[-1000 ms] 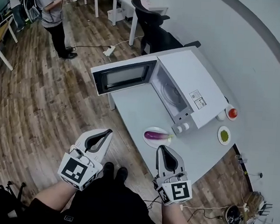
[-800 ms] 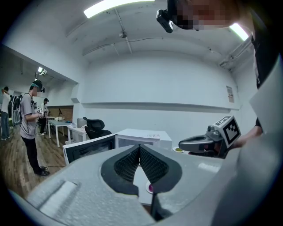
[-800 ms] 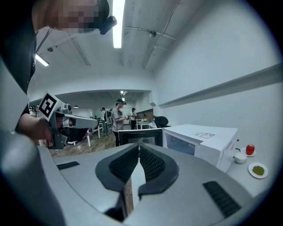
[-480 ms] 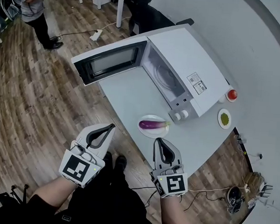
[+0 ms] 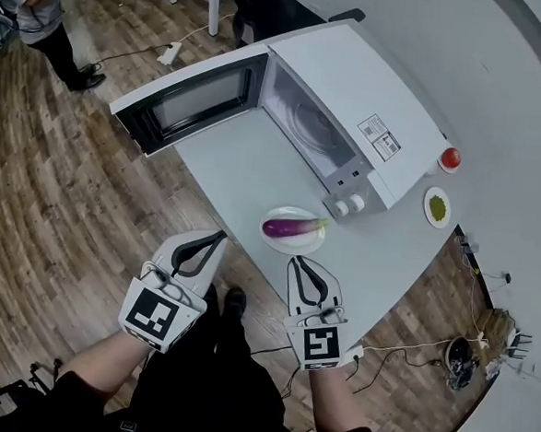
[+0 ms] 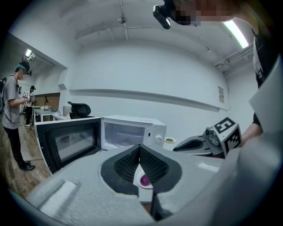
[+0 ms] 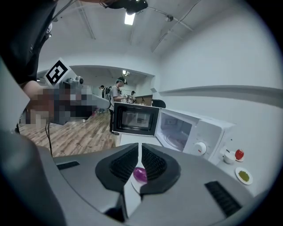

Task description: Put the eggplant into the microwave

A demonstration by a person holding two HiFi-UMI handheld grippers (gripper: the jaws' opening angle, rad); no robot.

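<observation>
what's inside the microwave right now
Only the round glass turntable shows inside the open white microwave. The purple eggplant lies outside on a small white plate. Under the turntable is covered.

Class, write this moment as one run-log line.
eggplant: on plate | microwave: door open | left gripper: shut, empty | right gripper: shut, empty

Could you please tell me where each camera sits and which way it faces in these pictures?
Head view: on the person's head, looking steeply down at the table, open microwave and eggplant on its plate; forearms, left tool and right tool show.
Left gripper view: on the left tool, facing the microwave along its jaws; the right tool shows at right.
Right gripper view: on the right tool, facing the microwave; the left tool's marker cube shows at left.
Shared: both gripper views see the eggplant beyond their jaws.
</observation>
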